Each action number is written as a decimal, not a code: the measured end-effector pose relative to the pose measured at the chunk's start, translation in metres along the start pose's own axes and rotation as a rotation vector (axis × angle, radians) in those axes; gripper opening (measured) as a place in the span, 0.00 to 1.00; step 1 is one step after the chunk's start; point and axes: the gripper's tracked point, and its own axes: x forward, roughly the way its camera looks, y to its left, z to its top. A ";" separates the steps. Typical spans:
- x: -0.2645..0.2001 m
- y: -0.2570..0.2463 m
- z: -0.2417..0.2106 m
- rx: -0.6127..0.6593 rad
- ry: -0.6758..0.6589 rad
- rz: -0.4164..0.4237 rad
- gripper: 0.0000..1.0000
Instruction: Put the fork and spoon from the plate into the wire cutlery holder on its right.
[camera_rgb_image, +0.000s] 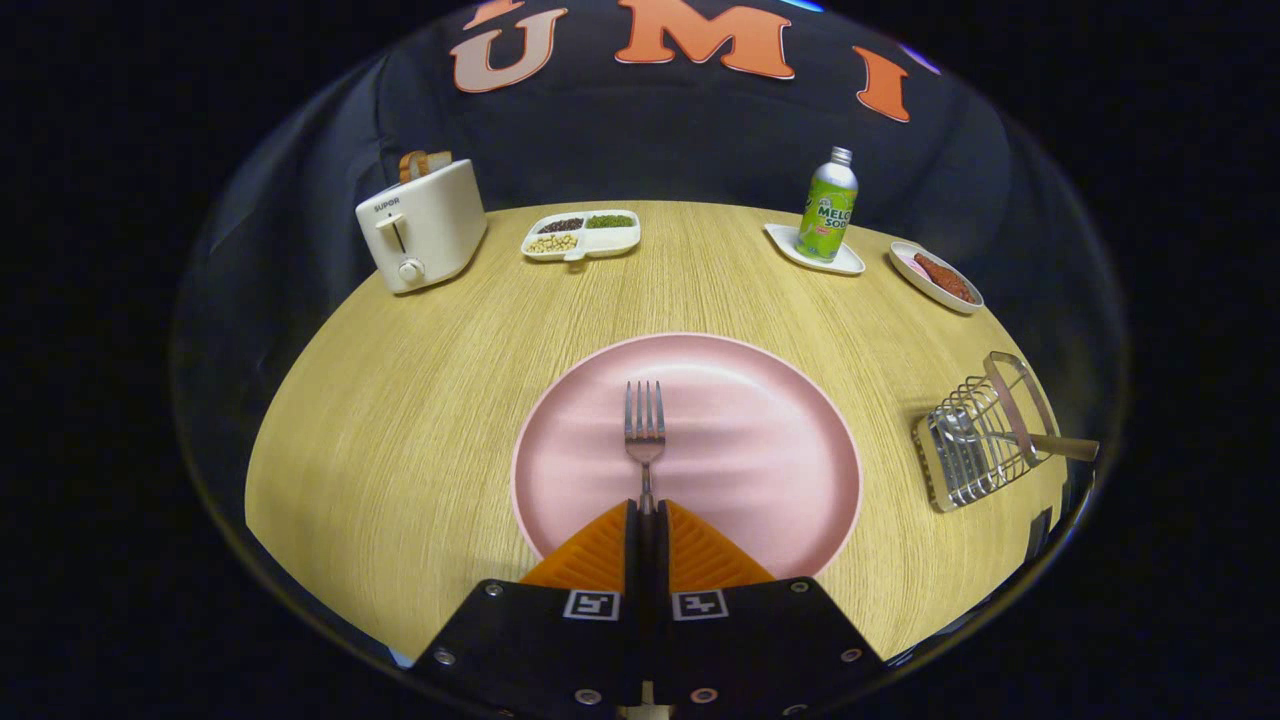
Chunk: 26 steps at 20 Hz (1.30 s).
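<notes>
The gripper camera looks forward and down along the fingers (690, 545), close above the pink plate (760, 440), facing the booth wall.

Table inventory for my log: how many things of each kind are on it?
Cutlery: 2 (fork between the shut fingers, spoon in holder)
Dishes: 4
Toaster: 1
Bottle: 1
Holder: 1
Total: 9

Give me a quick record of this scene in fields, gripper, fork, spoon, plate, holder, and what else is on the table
gripper: gripper shut on the fork handle
fork: fork over the pink plate, tines pointing away
spoon: spoon already in the holder
plate: pink plate, centre of wooden table
holder: wire cutlery holder, right of plate
other items: toaster, divided tray, soda bottle, small dish
</notes>
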 end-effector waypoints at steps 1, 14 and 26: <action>-0.006 -0.005 0.004 0.002 -0.002 0.007 0.05; -0.085 -0.107 0.055 0.017 0.023 0.005 0.05; -0.117 -0.200 0.066 -0.034 0.118 -0.077 0.05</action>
